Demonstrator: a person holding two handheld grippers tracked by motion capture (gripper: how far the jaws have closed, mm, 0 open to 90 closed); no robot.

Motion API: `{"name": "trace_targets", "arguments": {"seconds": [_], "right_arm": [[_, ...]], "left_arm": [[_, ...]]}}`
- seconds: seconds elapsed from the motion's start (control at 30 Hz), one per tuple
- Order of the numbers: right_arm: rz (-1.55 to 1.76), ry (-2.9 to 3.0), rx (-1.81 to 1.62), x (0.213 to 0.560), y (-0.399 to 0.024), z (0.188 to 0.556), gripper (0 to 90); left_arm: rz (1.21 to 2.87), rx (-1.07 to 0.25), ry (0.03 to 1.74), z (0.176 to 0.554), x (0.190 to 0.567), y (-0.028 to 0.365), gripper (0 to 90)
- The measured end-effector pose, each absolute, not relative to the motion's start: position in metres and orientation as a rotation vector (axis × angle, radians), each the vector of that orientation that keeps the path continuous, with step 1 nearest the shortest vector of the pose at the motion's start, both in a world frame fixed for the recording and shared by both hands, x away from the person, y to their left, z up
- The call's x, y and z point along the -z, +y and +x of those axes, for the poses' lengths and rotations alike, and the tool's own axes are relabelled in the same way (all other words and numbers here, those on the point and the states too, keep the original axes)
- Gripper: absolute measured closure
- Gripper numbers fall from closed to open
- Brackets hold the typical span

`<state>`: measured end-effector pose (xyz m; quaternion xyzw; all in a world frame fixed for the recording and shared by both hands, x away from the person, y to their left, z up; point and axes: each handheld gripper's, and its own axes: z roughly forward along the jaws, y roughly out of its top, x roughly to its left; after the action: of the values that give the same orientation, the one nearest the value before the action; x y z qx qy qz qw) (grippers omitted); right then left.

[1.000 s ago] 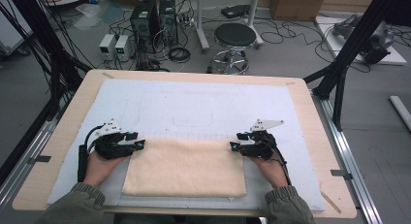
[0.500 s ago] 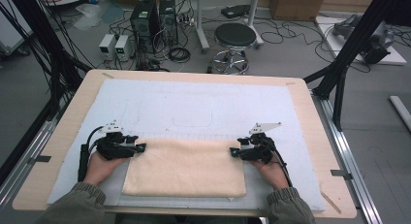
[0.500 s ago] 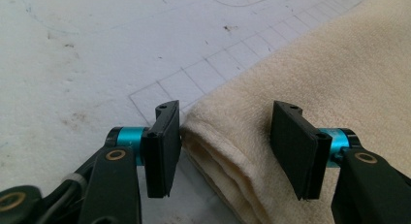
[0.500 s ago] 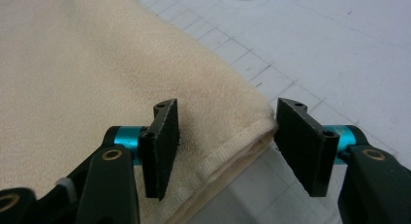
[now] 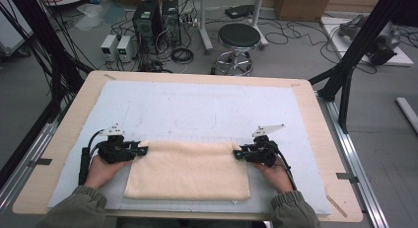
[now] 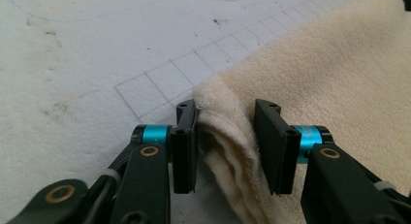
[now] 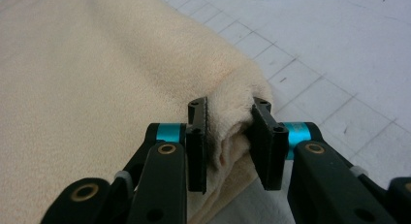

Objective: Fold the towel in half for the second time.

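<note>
With the towel (image 5: 190, 170) already folded on the mat (image 5: 207, 107), the left gripper (image 6: 225, 149) and right gripper (image 7: 228, 144) have just been closing, each pinching a far corner between its jaws, so the next fold seems still ahead.

Cream towel on a white gridded mat

You have a plain cream towel (image 5: 190, 169) on a white mat (image 5: 197, 107) ruled with thin grey squares; your black grippers (image 6: 225, 151) carry turquoise collars and brass-coloured rivets, and the table (image 5: 315, 119) is pale wood.
</note>
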<state>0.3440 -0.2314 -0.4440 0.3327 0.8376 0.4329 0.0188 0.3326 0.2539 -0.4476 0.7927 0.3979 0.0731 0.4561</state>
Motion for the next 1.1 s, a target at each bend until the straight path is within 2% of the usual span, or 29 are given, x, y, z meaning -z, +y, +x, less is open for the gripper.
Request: {"name": "trace_targets", "arguments": {"seconds": [0.27,0.77,1.1], "right_arm": [[0.982,2.59,-1.303,0.44,-0.228,0.34,75.3],[0.924,2.532,-1.3,0.425,-0.228,0.332,76.9],[0.902,2.488,-1.292,0.408,-0.224,0.342,77.1]], "left_arm": [[1.988,-0.227,0.939,0.328,0.444,0.25,74.1],[1.958,-0.36,0.952,0.321,0.429,0.242,76.0],[1.896,-0.435,1.001,0.334,0.418,0.239,76.0]]}}
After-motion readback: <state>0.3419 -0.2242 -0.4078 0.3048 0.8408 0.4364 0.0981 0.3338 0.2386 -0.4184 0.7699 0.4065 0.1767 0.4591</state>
